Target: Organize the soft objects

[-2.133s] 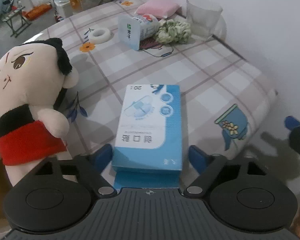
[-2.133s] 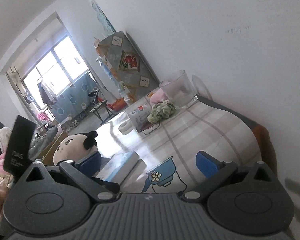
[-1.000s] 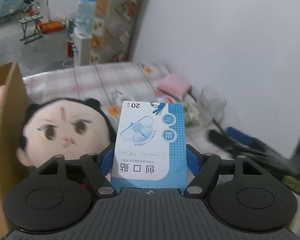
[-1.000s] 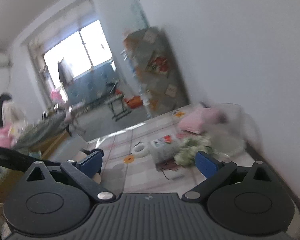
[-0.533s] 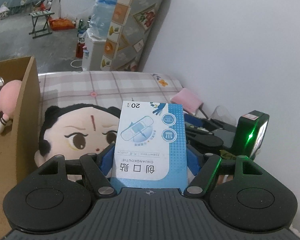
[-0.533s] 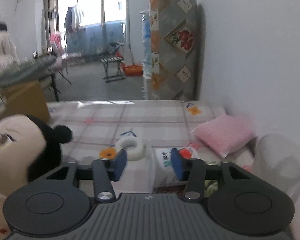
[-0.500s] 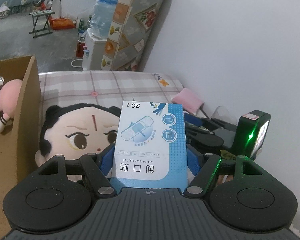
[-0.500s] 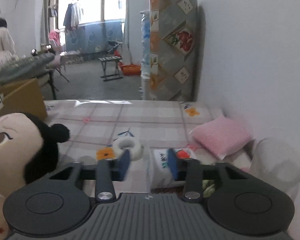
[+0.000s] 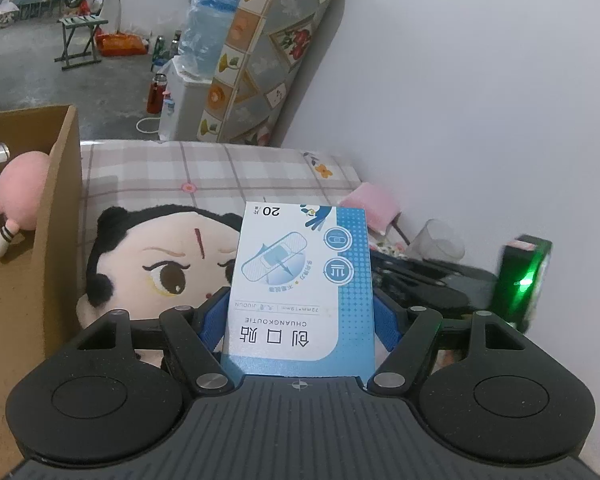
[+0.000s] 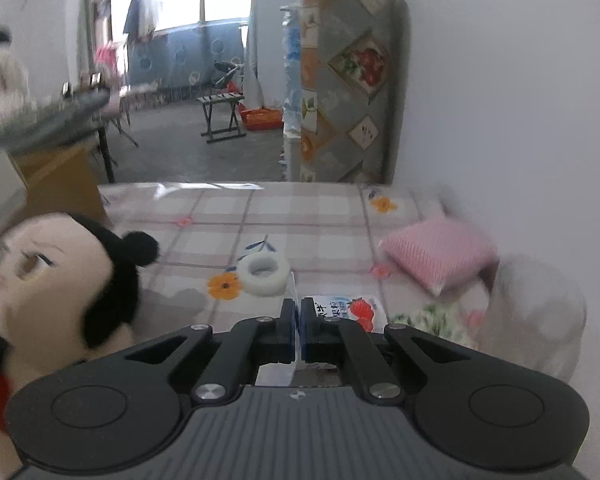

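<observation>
My left gripper (image 9: 300,316) is shut on a blue and white plaster box (image 9: 300,280) and holds it upright above the table. Behind it lies a plush doll (image 9: 156,264) with black hair. My right gripper (image 10: 297,320) is shut on the thin edge of a strawberry milk carton (image 10: 340,312) lying on the table. The doll (image 10: 56,280) shows at the left in the right wrist view. A pink cushion (image 10: 436,252) lies at the right, also visible in the left wrist view (image 9: 374,204). A green scrunchie (image 10: 432,316) lies beside the carton.
A cardboard box (image 9: 28,264) with a pink toy (image 9: 24,188) stands at the left. A white tape roll (image 10: 263,271) and a clear cup (image 10: 536,316) sit on the checked tablecloth (image 10: 300,216). A white wall runs along the right.
My right gripper closed from open to shut on the milk carton's edge. My left gripper lifted the plaster box off the table earlier and now holds it about still.
</observation>
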Demonstrator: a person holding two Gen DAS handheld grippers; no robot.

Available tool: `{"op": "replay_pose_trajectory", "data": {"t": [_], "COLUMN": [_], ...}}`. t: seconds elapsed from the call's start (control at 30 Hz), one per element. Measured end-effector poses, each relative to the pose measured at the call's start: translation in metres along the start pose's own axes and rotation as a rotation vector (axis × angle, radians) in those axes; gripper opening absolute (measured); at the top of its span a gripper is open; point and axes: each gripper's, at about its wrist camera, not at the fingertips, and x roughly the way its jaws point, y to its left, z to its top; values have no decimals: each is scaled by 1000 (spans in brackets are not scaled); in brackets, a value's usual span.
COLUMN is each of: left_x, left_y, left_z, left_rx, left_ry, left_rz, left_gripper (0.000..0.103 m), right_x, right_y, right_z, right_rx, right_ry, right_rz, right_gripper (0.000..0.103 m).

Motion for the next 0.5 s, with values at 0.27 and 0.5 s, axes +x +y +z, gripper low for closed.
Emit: {"op": "replay_pose_trajectory", "data": {"t": [0.27,0.5], "left_x": [-3,-1], "left_y": [2,0], "left_z": [1,0], "left_rx": [-12,-8], "left_ry": [-6,-4], "left_rz": [-20,-33], "left_gripper": [72,72], "right_x": [-51,-61], "right_y": [-51,-115], "right_z": [-20,-43], "right_rx": [356,628], "right_ry": [13,-4], "right_rz": [157,106], "right_gripper": [61,62]}}
